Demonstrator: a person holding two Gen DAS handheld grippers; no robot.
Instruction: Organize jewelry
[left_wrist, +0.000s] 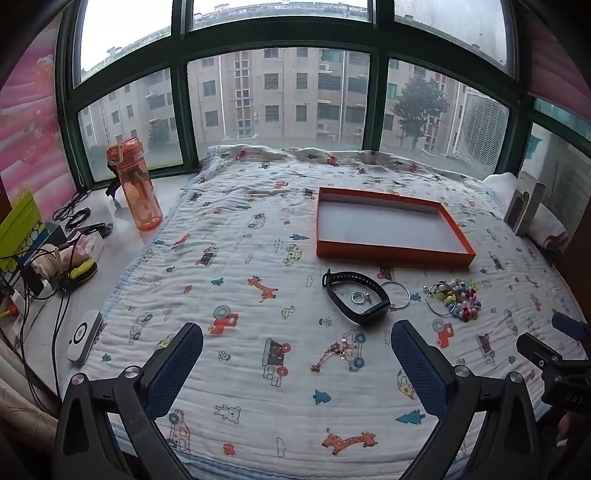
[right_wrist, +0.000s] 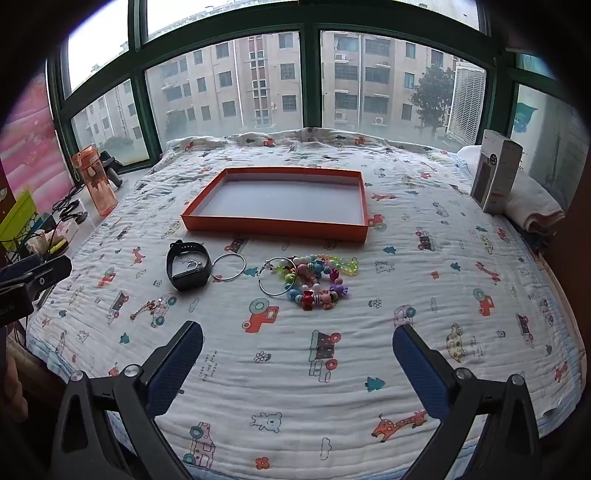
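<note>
Both hand-held grippers, left (left_wrist: 295, 369) and right (right_wrist: 297, 363), spread empty; ahead, scattered colourful beaded jewellery (right_wrist: 317, 282) awaits the shallow orange cardboard tray (right_wrist: 275, 229) beyond.

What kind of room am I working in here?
Probably a bedroom by a bay window: a cartoon-print quilt covers the surface, big windows face apartment blocks, and a water bottle stands on the ledge.

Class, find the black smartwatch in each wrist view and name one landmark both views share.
Left wrist view: black smartwatch, right of centre, just below the orange tray.
Right wrist view: black smartwatch, left of centre, below the orange tray's left corner.
Shared landmark: the orange tray.
</note>
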